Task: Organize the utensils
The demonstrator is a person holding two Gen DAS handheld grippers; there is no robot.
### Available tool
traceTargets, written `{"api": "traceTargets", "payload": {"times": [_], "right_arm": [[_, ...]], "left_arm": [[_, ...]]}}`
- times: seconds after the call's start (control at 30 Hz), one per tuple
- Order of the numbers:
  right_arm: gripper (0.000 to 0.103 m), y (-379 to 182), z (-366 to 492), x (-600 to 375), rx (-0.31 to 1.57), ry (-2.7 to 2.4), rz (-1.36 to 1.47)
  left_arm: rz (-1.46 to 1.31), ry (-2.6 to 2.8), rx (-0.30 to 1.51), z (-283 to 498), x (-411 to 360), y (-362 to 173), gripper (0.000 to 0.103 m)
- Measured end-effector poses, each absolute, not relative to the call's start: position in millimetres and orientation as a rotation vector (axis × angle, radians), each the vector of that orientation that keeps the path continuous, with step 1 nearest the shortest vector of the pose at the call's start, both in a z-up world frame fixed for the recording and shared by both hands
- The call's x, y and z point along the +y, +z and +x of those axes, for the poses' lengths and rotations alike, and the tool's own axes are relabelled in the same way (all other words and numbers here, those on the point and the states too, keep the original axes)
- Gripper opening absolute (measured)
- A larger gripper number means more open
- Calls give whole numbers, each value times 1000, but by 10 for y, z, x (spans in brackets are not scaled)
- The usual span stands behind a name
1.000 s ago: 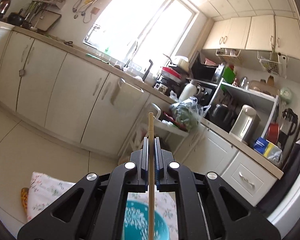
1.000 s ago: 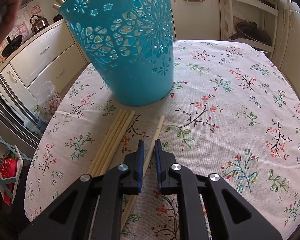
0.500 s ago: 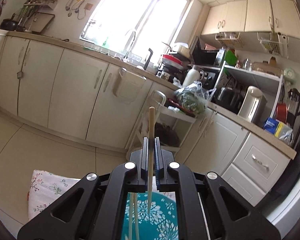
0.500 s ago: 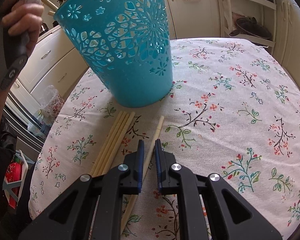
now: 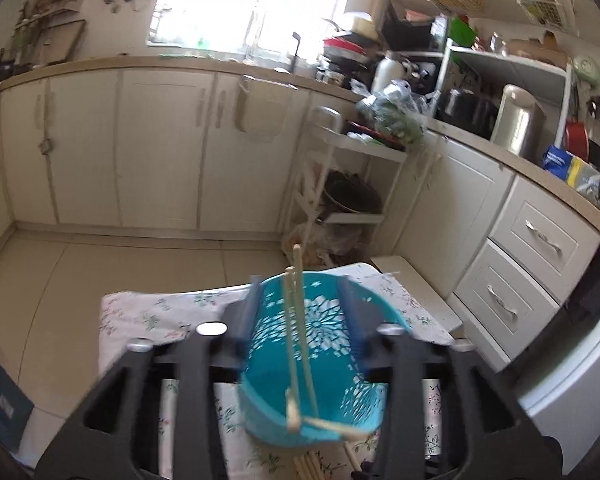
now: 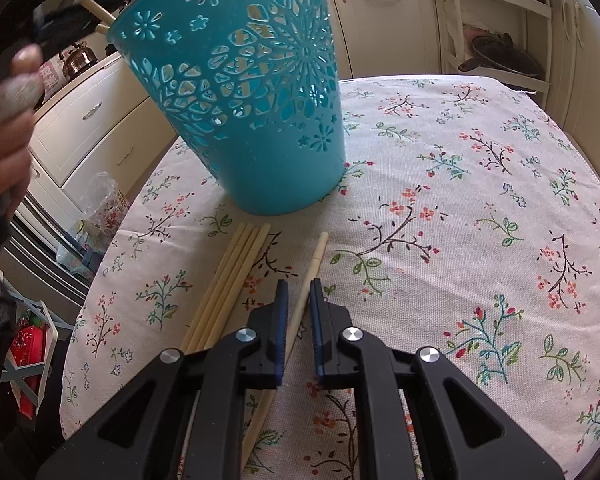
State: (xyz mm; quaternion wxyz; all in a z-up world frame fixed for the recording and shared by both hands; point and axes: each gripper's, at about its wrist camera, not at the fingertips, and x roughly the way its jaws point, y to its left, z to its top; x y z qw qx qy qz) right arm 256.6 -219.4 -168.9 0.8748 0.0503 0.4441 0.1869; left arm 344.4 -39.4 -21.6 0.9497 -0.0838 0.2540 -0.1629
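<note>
The left gripper [image 5: 300, 312] is hovering over the teal basket [image 5: 312, 364], fingers spread wide, chopsticks [image 5: 296, 340] apparently leaning inside. The right gripper [image 6: 298, 300] is straddling a single chopstick [image 6: 314, 264], jaws slightly parted, basket at 12 o'clock.

The left wrist view is smeared by motion blur, so the fingertips of the left gripper [image 5: 300, 308] are seen only as soft streaks on either side of the basket [image 5: 320, 364]. Beneath the jaws, the basket's base is hidden behind its own near wall. In the right wrist view, the single chopstick [image 6: 304, 296] between the jaws of the right gripper [image 6: 298, 320] is covered farther back by the gripper body, and the basket's rim is cut off by the top edge.
</note>
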Motion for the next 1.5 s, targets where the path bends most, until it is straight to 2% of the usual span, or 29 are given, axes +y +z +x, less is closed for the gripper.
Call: {"api": "traceTargets", "payload": {"times": [0.03,0.1,0.17,0.27,0.47,0.67,1.1,1.33,1.5], "right_arm": [[12,-1688,2568,-2196,927,390,105],[12,-1688,2569,-2193,927,389,101],[12,-1684,2568,-2183,926,387,92],[12,-1682,2555,-2137,925,379,71],[10,-1670,2475,-1975,916,345,-47],[10,-1669,2477,-2037,928,331,-23],[9,-1665,2429,-1987,932,314,-97],[6,-1688,2396,-2348,953,354,183],[6,-1483,2289,-2518,885,379,303]], "left_arm": [[-180,-302,496,3346,-333,-207,61],[-184,-247,465,3085,-193,-214,71],[-188,-180,454,2865,-74,-266,85],[-185,-111,488,2623,27,-499,92],[-204,-54,709,2573,79,-1268,93],[-240,-26,785,2606,104,-1579,93],[-216,-18,852,2697,0,-1685,93],[-225,-22,872,2700,10,-1723,93],[-212,-28,885,2728,-15,-1738,94]]}}
